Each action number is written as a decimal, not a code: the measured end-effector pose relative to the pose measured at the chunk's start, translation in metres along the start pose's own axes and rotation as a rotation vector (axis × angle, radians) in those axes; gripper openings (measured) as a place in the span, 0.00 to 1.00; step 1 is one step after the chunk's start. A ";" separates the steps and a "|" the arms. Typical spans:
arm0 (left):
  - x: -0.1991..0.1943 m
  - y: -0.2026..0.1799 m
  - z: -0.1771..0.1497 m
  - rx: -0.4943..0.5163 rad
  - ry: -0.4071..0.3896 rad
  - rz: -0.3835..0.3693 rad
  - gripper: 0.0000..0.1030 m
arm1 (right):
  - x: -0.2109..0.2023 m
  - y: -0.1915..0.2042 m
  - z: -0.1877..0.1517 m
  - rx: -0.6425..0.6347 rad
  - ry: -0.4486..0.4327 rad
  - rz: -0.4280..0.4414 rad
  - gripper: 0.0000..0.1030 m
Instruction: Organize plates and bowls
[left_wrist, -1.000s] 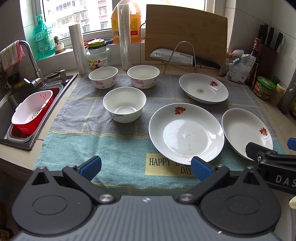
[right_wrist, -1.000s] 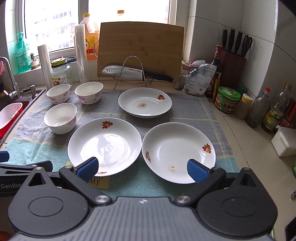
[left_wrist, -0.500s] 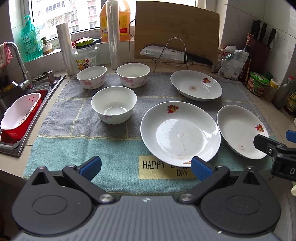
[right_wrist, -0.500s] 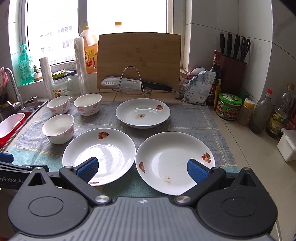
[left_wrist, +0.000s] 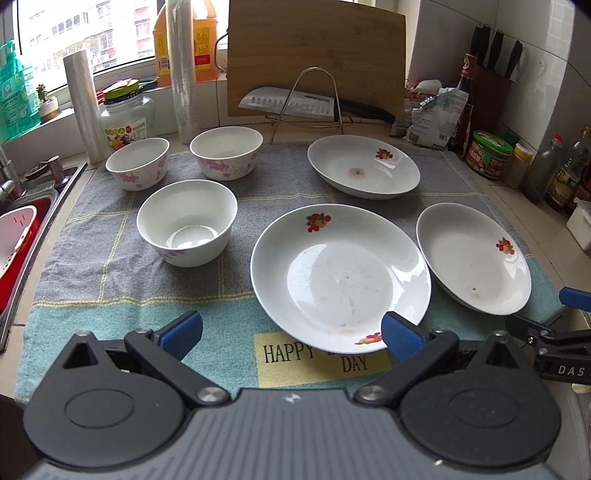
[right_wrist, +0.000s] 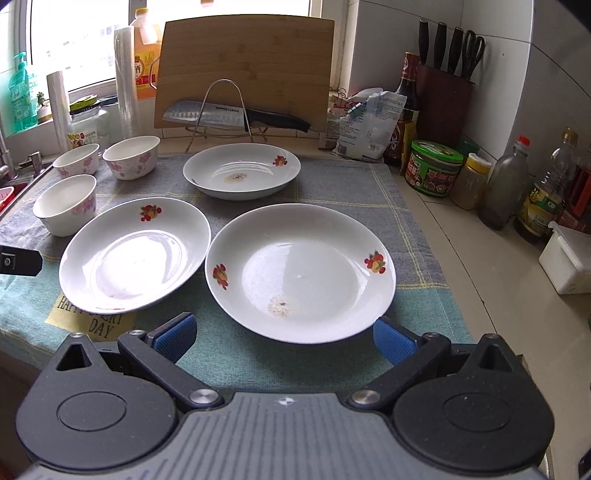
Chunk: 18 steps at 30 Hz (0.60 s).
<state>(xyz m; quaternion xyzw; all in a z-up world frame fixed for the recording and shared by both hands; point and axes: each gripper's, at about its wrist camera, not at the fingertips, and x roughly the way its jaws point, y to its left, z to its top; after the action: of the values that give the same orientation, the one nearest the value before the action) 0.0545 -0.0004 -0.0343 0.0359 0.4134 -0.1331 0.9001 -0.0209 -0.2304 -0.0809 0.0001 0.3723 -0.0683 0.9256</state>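
Three white plates with fruit prints lie on a towel: a near middle plate (left_wrist: 340, 277) (right_wrist: 135, 254), a right plate (left_wrist: 472, 258) (right_wrist: 299, 271) and a far plate (left_wrist: 364, 170) (right_wrist: 242, 170). Three white bowls with pink flowers stand to the left: a near bowl (left_wrist: 187, 221) (right_wrist: 65, 204) and two at the back (left_wrist: 137, 168) (left_wrist: 226, 152). My left gripper (left_wrist: 291, 334) is open and empty, low before the middle plate's near rim. My right gripper (right_wrist: 282, 334) is open and empty, at the right plate's near rim.
A grey and teal towel (left_wrist: 110, 266) covers the counter. A sink (left_wrist: 22, 236) with a red basket lies at the left. A cutting board (left_wrist: 317, 55), knife rack (left_wrist: 314, 107), jars and bottles (right_wrist: 436, 171) line the back and right. A white box (right_wrist: 569, 262) sits at the right.
Both grippers have moved forward, closer to the plates. Both stay open and empty. The dishes have not moved.
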 end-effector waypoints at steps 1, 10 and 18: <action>0.002 -0.001 0.001 0.007 -0.001 -0.011 0.99 | 0.004 -0.004 -0.002 0.011 0.005 -0.008 1.00; 0.023 -0.012 0.010 0.098 0.010 -0.133 0.99 | 0.030 -0.023 -0.022 0.105 0.071 -0.051 1.00; 0.034 -0.030 0.020 0.161 0.042 -0.150 0.99 | 0.048 -0.030 -0.023 0.126 0.093 -0.005 1.00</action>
<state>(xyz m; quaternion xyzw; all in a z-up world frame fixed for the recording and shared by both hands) 0.0819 -0.0396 -0.0454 0.0799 0.4218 -0.2323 0.8728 -0.0061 -0.2653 -0.1286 0.0604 0.4101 -0.0936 0.9052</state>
